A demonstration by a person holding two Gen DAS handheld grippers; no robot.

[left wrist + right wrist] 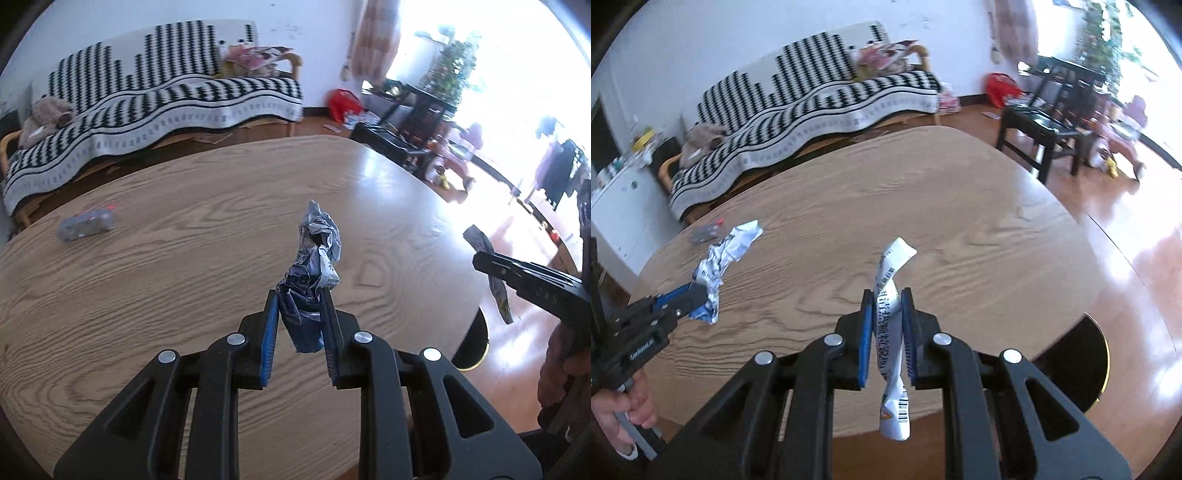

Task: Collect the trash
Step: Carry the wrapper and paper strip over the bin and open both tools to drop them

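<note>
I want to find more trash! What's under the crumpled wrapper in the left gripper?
Bare wooden table lies under the crumpled wrapper; the left gripper hides part.

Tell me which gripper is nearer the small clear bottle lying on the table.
Left. The left gripper sits on the clear bottle's side of the table; the right gripper is farther off.

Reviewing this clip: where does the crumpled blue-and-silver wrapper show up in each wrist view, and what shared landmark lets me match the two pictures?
Left wrist view: the crumpled blue-and-silver wrapper sits at centre, clamped in the left gripper above the wooden table.
Right wrist view: the same wrapper is at the left edge, sticking out of the left gripper.
Shared landmark: the sofa with the black-and-white patterned cover behind the table.
</note>
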